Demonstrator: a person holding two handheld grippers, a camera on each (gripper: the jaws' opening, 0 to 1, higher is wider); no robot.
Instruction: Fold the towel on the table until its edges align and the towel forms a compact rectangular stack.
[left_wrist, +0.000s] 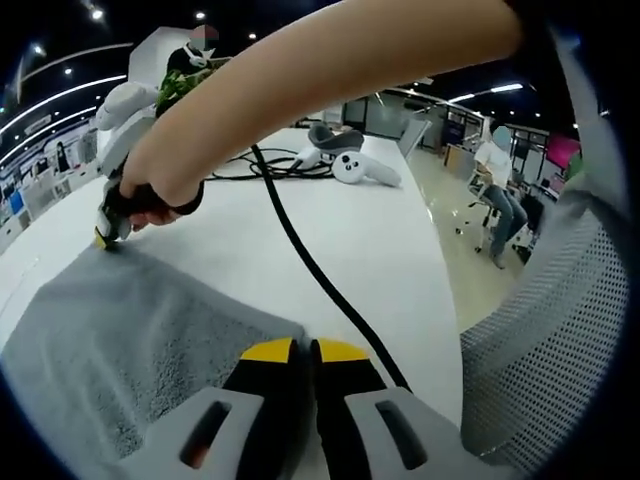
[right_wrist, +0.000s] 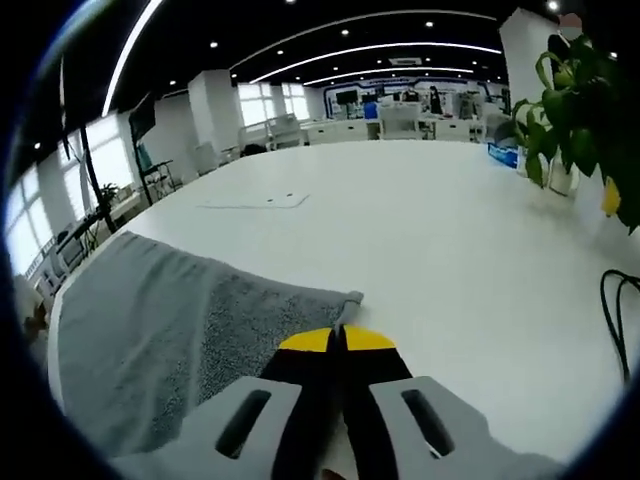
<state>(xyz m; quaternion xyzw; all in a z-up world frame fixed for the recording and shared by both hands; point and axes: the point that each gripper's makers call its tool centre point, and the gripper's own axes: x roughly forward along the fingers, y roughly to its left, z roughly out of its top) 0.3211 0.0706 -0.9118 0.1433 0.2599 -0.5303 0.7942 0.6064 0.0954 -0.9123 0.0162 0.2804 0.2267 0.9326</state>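
Towel: grey towel (left_wrist: 130, 340) lies flat on the white table (left_wrist: 360, 240), one layer as far as can be seen; its edges reach both grippers.
Left gripper: left gripper (left_wrist: 305, 352), yellow-tipped, jaws pressed together at the towel's near corner; cannot tell whether cloth is caught between them.
Right gripper: right gripper (right_wrist: 337, 340), jaws together right at a towel corner (right_wrist: 350, 297); grip on cloth cannot be confirmed. In the left gripper view it stands tip-down at the towel's far corner (left_wrist: 105, 238), held by a hand (left_wrist: 160, 175).
Cable: black cable (left_wrist: 310, 260) runs across the table beside the towel.
Controllers: white controllers (left_wrist: 345, 160) beyond the towel.
Plant: green plant (right_wrist: 585, 95) well apart from the towel.
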